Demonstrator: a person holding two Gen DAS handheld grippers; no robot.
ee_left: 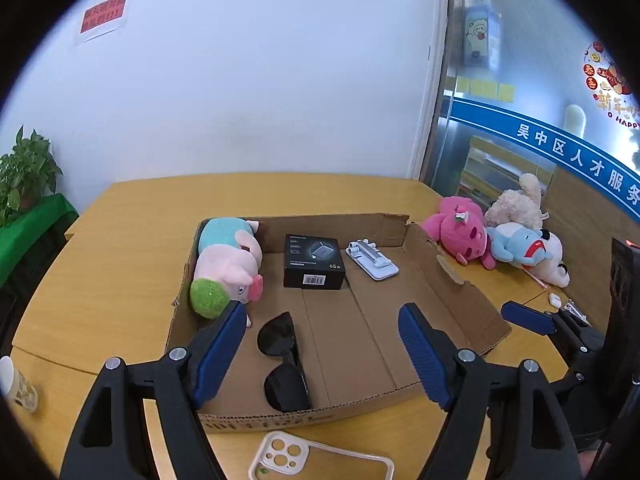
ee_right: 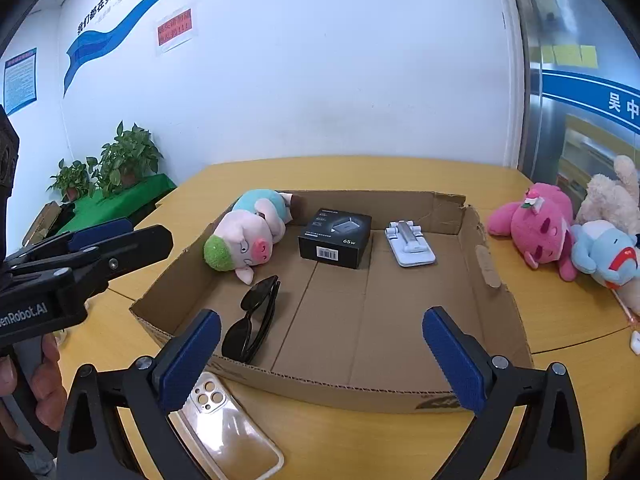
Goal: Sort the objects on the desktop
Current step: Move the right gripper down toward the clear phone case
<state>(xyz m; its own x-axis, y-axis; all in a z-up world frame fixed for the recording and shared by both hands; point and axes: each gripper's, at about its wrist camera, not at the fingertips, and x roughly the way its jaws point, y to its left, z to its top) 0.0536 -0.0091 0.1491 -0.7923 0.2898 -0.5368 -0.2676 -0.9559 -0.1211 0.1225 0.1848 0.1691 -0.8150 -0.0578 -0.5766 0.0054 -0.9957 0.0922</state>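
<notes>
A shallow cardboard box (ee_left: 440,276) (ee_right: 492,280) lies on the wooden table. Inside it are a pig plush (ee_left: 228,268) (ee_right: 248,236), a black charger box (ee_left: 315,256) (ee_right: 335,238), a white phone stand (ee_left: 372,260) (ee_right: 409,242) and black sunglasses (ee_left: 284,360) (ee_right: 254,322). A clear phone case (ee_left: 316,460) (ee_right: 228,428) lies on the table in front of the box. My left gripper (ee_left: 322,350) is open and empty above the box's near part. My right gripper (ee_right: 320,354) is open and empty over the box's front wall.
A pink plush (ee_left: 460,234) (ee_right: 536,224), a blue plush (ee_left: 520,244) (ee_right: 604,252) and a beige plush (ee_left: 516,204) (ee_right: 612,196) lie on the table right of the box. A paper cup (ee_left: 16,384) stands at the left. Potted plants (ee_right: 116,164) stand beyond the table's left side.
</notes>
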